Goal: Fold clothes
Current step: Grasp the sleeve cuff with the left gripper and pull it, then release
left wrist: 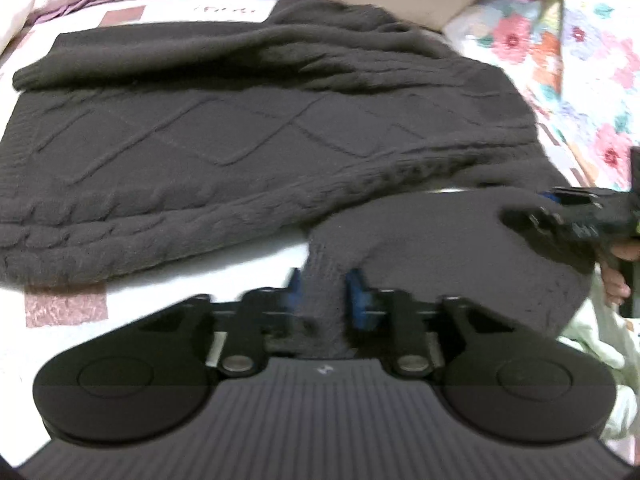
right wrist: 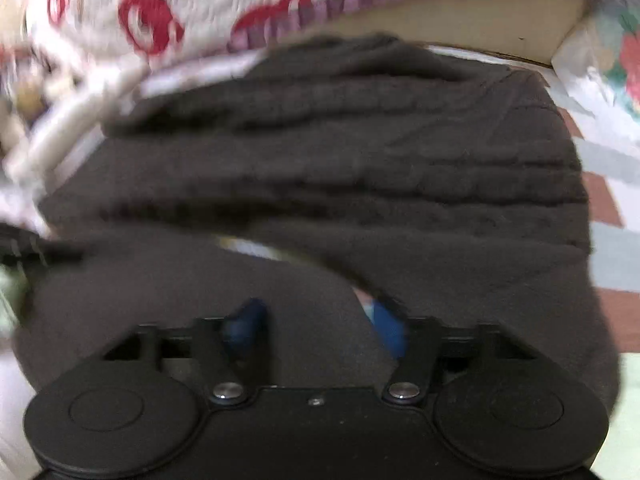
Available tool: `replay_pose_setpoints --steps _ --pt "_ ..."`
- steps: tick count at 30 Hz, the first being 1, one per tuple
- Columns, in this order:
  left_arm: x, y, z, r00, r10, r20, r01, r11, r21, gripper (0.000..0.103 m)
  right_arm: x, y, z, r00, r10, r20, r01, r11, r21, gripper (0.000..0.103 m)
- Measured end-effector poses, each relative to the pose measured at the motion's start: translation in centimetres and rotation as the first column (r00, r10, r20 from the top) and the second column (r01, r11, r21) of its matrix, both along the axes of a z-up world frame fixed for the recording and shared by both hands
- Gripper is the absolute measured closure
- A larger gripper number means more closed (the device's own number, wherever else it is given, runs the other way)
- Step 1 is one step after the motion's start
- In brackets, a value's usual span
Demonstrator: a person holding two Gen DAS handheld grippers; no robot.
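Both views are smeared by motion blur, the right wrist view more so: there the knit of the dark sweater [right wrist: 340,168] reads only as soft ridges. The blue pads [right wrist: 244,324] of the right tool [right wrist: 316,328] are half buried in fabric, so their tips cannot be made out. In the left wrist view, cloth covers the gap of the left tool [left wrist: 324,296] and hides the pad faces. The right tool there is cut by the frame's edge, as is the hand [left wrist: 618,276] on it. The bed [left wrist: 224,276] under the sweater is hidden
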State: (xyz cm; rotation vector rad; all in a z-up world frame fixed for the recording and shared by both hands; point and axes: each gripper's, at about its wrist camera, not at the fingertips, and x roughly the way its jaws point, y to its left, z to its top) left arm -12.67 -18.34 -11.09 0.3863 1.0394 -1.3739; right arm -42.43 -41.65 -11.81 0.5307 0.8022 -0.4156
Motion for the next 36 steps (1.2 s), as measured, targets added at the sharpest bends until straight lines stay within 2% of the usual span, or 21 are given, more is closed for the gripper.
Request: replay_pose_setpoints --steps 5,9,12,15,18,21,23,25,27,30,31,33,35,36 --pt "-0.7 2.6 4.0 0.995 -0.036 -0.094 0.028 0.996 -0.083 0.09 -3.4 0.1 3.4 0.985 0.087 0.146 -0.108 0.985 0.138 0.089" --pt "-0.7 5.7 5.6 0.978 -0.041 -0.205 0.034 0.999 -0.035 0.09 -6.1 0.3 6.2 0.953 0.14 0.268 -0.205 0.951 0.234 0.089" --pt "-0.9 7.9 5.7 0.97 -0.027 -0.24 0.036 0.999 0.034 0.09 -6.6 0.7 6.0 0.963 0.177 0.202 -0.221 0.95 0.219 0.088" --pt "-1.4 8.7 4.6 0.982 -0.005 -0.191 0.027 0.993 0.111 0.088 -5.6 1.3 4.1 0.974 0.191 0.12 -0.214 0.953 0.214 0.089" --pt "-1.7 8.9 3.7 0.993 0.014 -0.113 0.005 0.986 0.165 0.086 -3.0 2.9 2.1 0.966 0.257 -0.031 -0.248 0.953 0.172 0.087" --pt "-0.5 8.8 3.9 0.99 0.047 -0.131 -0.029 0.991 0.134 0.074 -0.5 4.0 1.9 0.948 0.296 -0.115 -0.282 0.951 0.126 0.082" --pt "0.4 8.9 4.7 0.989 0.066 -0.135 -0.053 0.994 0.095 0.064 -0.3 3.6 3.3 0.951 0.293 -0.097 -0.283 0.953 0.104 0.072" --pt "1.4 8.4 5.9 0.993 0.078 -0.092 -0.072 0.995 0.067 0.059 -0.4 2.6 5.5 0.959 0.279 -0.045 -0.275 0.958 0.085 0.06" --pt "2.3 7.6 7.1 0.996 0.087 -0.035 -0.085 0.995 0.042 0.054 -0.4 1.5 8.2 0.964 0.265 -0.013 -0.265 0.964 0.032 0.053" --pt "3.4 5.6 8.5 0.993 0.087 0.08 -0.088 0.996 0.011 0.048 0.3 -0.5 11.7 0.973 0.229 -0.02 -0.23 0.966 -0.121 0.041" --pt "3.6 4.7 8.7 0.987 0.086 0.133 -0.088 0.996 0.006 0.048 0.5 -1.3 12.6 0.977 0.211 -0.032 -0.213 0.958 -0.19 0.041" --pt "3.9 3.1 9.0 0.968 0.088 0.234 -0.091 0.996 0.001 0.046 0.8 -2.7 13.3 0.983 0.176 -0.056 -0.184 0.93 -0.319 0.04" --pt "4.5 1.4 8.9 0.96 0.087 0.265 -0.09 0.996 -0.003 0.044 1.0 -4.2 13.9 0.987 0.138 -0.075 -0.158 0.883 -0.442 0.04" --pt "4.9 0.5 8.7 0.958 0.087 0.273 -0.088 0.996 -0.006 0.044 1.5 -5.2 13.9 0.99 0.117 -0.079 -0.14 0.878 -0.458 0.04"
